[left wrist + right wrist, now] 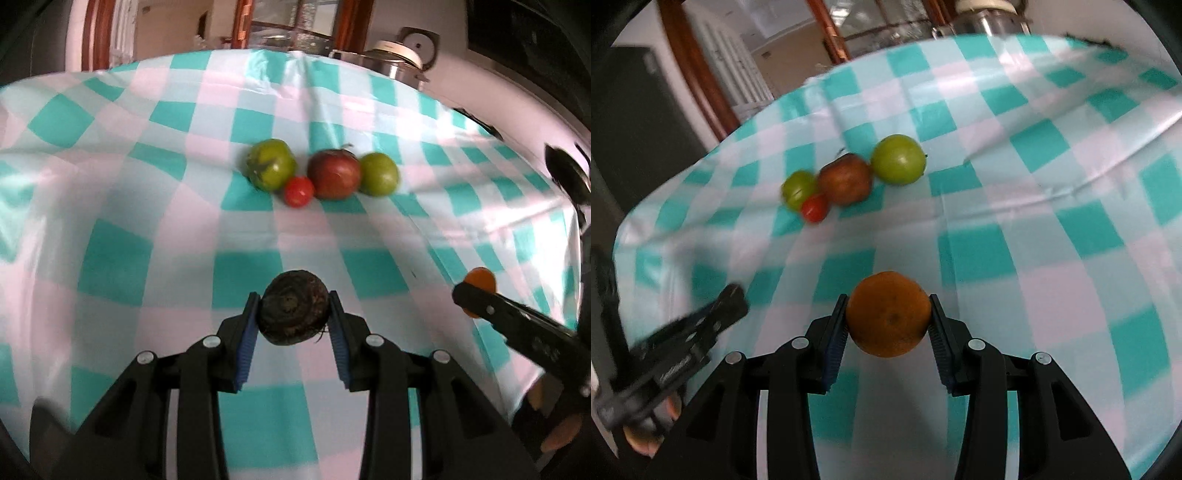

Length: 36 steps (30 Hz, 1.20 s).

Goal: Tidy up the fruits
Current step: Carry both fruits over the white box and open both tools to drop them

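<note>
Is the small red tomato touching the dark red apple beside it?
Touching. In the left wrist view the small red tomato presses against the lower left side of the dark red apple, no cloth visible between them.

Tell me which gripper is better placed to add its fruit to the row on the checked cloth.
Probably right. The right gripper holds a round orange fruit, and the green fruit ending the row faces it across bare cloth. The left gripper holds a dark round fruit.
</note>
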Each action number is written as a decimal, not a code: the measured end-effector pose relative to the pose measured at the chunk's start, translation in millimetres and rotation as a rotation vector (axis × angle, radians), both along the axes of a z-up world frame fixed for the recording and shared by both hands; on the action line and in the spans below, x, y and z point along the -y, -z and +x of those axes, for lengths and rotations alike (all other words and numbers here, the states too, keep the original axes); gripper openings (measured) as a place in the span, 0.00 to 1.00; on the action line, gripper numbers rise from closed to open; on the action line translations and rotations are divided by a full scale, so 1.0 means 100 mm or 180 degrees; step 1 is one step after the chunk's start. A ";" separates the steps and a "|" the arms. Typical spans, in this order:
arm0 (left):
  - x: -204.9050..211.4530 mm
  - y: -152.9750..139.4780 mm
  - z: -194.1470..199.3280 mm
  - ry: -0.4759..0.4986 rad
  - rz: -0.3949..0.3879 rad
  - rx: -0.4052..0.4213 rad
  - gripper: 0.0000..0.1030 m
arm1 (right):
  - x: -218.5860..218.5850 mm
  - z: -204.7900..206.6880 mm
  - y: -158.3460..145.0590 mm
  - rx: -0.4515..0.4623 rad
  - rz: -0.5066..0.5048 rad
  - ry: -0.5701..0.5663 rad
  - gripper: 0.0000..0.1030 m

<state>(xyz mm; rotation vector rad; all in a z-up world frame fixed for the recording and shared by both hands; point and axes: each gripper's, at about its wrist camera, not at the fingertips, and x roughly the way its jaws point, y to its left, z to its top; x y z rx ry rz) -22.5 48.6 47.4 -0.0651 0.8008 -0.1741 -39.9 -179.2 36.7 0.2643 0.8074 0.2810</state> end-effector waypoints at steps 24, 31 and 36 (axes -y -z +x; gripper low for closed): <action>1.27 0.06 -1.52 0.1336 0.0587 0.0098 0.35 | 1.03 -2.15 -0.07 0.0312 -0.0316 0.0169 0.41; 1.92 0.05 -1.98 0.1990 0.0742 0.0126 0.35 | 1.70 -2.67 0.03 0.0318 -0.0234 0.0655 0.41; 2.39 0.07 -2.30 0.2495 0.0849 0.0162 0.35 | 2.20 -3.06 0.19 0.0221 -0.0198 0.1033 0.41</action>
